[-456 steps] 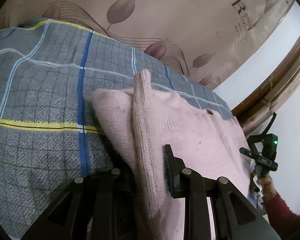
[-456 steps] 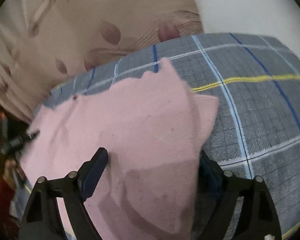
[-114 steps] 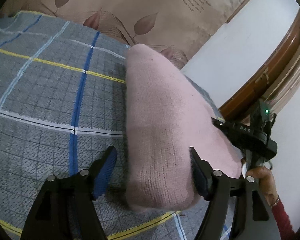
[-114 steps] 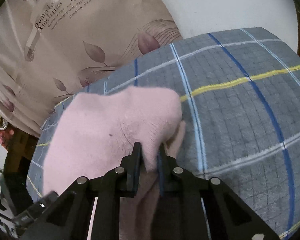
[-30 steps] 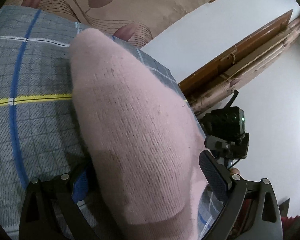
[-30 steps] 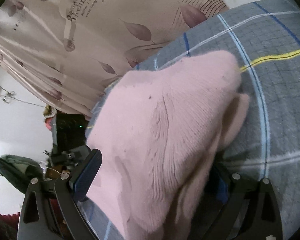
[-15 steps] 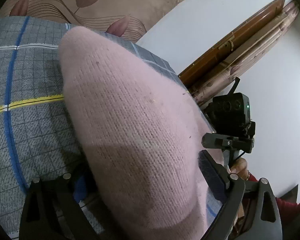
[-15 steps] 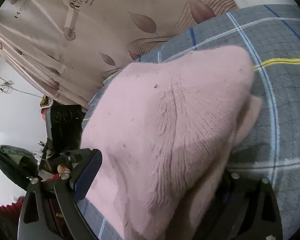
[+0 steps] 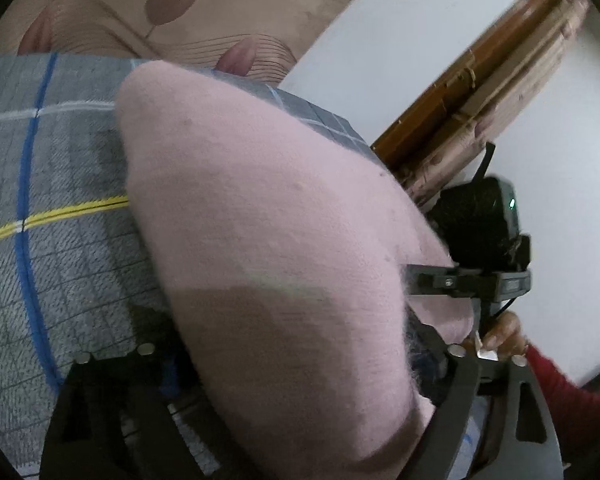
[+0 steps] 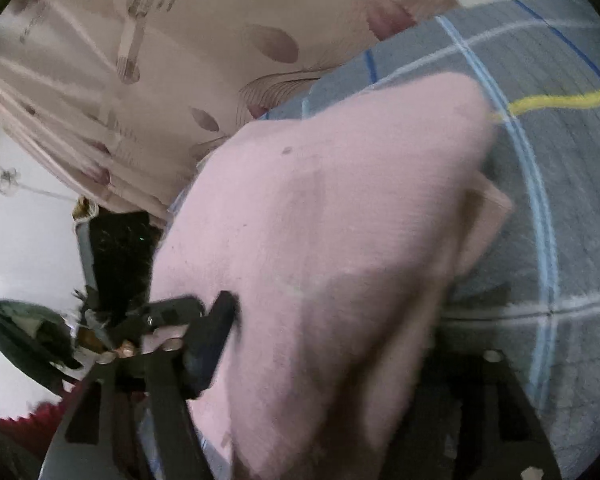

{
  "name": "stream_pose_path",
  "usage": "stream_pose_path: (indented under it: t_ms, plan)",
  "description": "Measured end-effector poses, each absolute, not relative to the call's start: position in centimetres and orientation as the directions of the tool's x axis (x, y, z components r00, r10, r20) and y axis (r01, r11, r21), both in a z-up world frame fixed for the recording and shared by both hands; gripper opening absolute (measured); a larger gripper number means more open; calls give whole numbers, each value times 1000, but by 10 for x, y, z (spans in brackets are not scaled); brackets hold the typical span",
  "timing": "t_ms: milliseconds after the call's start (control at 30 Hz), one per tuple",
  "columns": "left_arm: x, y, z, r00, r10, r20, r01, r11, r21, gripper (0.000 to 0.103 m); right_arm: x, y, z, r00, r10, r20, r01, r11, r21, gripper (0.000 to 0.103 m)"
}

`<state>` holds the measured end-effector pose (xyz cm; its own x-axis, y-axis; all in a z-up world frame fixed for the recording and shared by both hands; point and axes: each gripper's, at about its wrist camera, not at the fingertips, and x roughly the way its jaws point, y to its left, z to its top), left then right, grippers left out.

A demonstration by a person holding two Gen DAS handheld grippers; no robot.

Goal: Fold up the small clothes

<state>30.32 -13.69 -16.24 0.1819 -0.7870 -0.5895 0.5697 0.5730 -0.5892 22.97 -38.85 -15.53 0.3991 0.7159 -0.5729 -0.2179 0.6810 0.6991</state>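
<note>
A folded pink knit garment (image 9: 260,220) (image 10: 340,208) lies on a grey plaid bedspread (image 9: 60,160) (image 10: 560,200). My left gripper (image 9: 296,332) straddles one end of it with its jaws wide. Its left finger is hidden behind the knit and its right finger (image 9: 432,344) sits at the fuzzy edge. My right gripper (image 10: 348,324) straddles the other end and its jaws are closing. Its left finger (image 10: 220,320) has come against the garment's side, and its right finger is hidden under the cloth. Each gripper also shows in the other's view, the right gripper's body (image 9: 476,248) and the left gripper's body (image 10: 116,264).
A beige curtain (image 9: 180,8) (image 10: 180,60) with leaf prints hangs behind the bed. A wooden frame (image 9: 480,92) and a white wall stand to the right. A hand (image 9: 500,328) in a red sleeve (image 9: 560,392) holds the right gripper. The bedspread runs on past the garment.
The right gripper's left finger has swung inward against the pink garment. The left gripper has edged closer and rolled a little, so the garment fills more of its view.
</note>
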Motion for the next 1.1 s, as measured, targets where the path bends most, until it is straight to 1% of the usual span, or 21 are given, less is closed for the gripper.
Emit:
stream_pose_path:
  t_ms: [67, 100, 167, 200, 233, 267, 300, 367, 400, 467, 533, 600, 633, 667, 700, 733, 767, 833, 933, 1100]
  plan:
    - [302, -139, -162, 184, -784, -593, 577, 575, -581, 91, 233, -382, -153, 399, 717, -572, -230, 682, 694, 90]
    - [303, -138, -163, 185, -785, -592, 574, 575, -583, 91, 235, -378, -152, 400, 714, -574, -239, 686, 687, 90]
    - [304, -136, -164, 187, -788, -587, 561, 576, -595, 90, 235, -377, -152, 417, 710, -567, -241, 688, 685, 90]
    - [303, -138, -163, 195, -781, -593, 556, 586, -589, 86, 235, -379, -153, 416, 711, -567, -242, 687, 685, 88]
    - [303, -138, -162, 212, -765, -608, 551, 607, -572, 80, 234, -381, -154, 416, 710, -567, -241, 688, 685, 84]
    - [302, -138, -162, 224, -753, -619, 548, 623, -559, 77, 233, -384, -155, 418, 712, -564, -236, 684, 690, 81]
    - [302, -137, -162, 230, -746, -625, 542, 632, -554, 72, 233, -387, -156, 415, 725, -550, -233, 669, 706, 81]
    - [305, -134, -164, 216, -756, -618, 523, 624, -580, 72, 232, -395, -158, 413, 763, -498, -234, 617, 752, 80]
    - [308, -131, -166, 196, -771, -606, 515, 607, -605, 72, 232, -404, -161, 412, 795, -445, -231, 564, 793, 80]
    - [313, -123, -170, 174, -800, -574, 491, 576, -654, 72, 233, -416, -165, 414, 829, -376, -214, 490, 845, 80]
    - [314, -121, -171, 161, -813, -559, 491, 558, -669, 72, 233, -416, -166, 407, 834, -373, -213, 484, 849, 80]
    - [314, -123, -170, 160, -811, -563, 496, 559, -665, 72, 233, -408, -163, 401, 810, -428, -227, 540, 810, 79]
    - [314, -124, -169, 163, -809, -564, 496, 561, -662, 72, 232, -403, -162, 400, 793, -459, -232, 573, 786, 75]
    - [314, -124, -169, 168, -809, -563, 491, 564, -663, 73, 232, -398, -163, 400, 777, -485, -231, 598, 768, 58]
    - [313, -124, -169, 174, -805, -567, 485, 571, -662, 72, 234, -396, -167, 392, 766, -510, -209, 613, 762, 46]
    - [313, -126, -168, 183, -796, -578, 480, 585, -654, 68, 236, -397, -171, 382, 776, -501, -189, 597, 780, 44]
    - [312, -132, -166, 198, -775, -600, 488, 609, -626, 64, 235, -399, -171, 392, 775, -496, -188, 595, 781, 42]
    - [308, -137, -163, 226, -735, -639, 506, 649, -568, 58, 234, -395, -168, 404, 747, -529, -192, 634, 749, 41]
    - [299, -142, -155, 279, -680, -678, 501, 705, -501, 55, 228, -386, -160, 435, 705, -560, -211, 685, 698, 40]
    - [279, -151, -145, 369, -596, -713, 524, 767, -370, 53, 222, -378, -154, 468, 663, -584, -210, 725, 656, 39]
